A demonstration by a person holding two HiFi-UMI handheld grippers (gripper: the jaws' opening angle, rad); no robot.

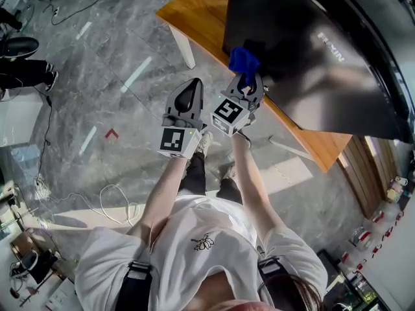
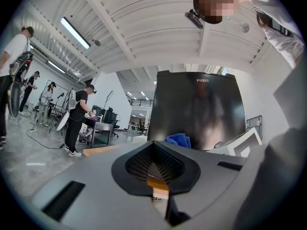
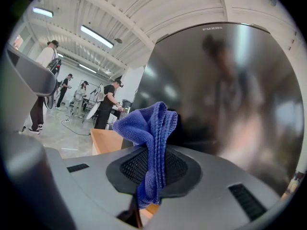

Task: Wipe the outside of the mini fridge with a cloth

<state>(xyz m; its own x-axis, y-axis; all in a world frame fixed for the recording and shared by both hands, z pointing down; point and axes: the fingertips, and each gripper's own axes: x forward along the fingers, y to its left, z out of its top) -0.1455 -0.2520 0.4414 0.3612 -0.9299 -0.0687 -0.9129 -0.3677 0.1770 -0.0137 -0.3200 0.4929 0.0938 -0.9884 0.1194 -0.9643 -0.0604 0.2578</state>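
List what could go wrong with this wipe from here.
1. The cloth is pinched only by a narrow fold in the right gripper, so rubbing may pull it free.
2. If the bunched cloth flops aside, bare jaw tips might scratch the glossy mini fridge.
3. The left gripper is shut and empty and braces nothing, so pushing could shift the fridge on the table.

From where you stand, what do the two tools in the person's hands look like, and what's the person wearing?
Both the left gripper and right gripper are grey shells with black ribbed fingers, each carrying a white cube printed with black square markers. The person wears a white short-sleeved T-shirt and black shoulder straps.
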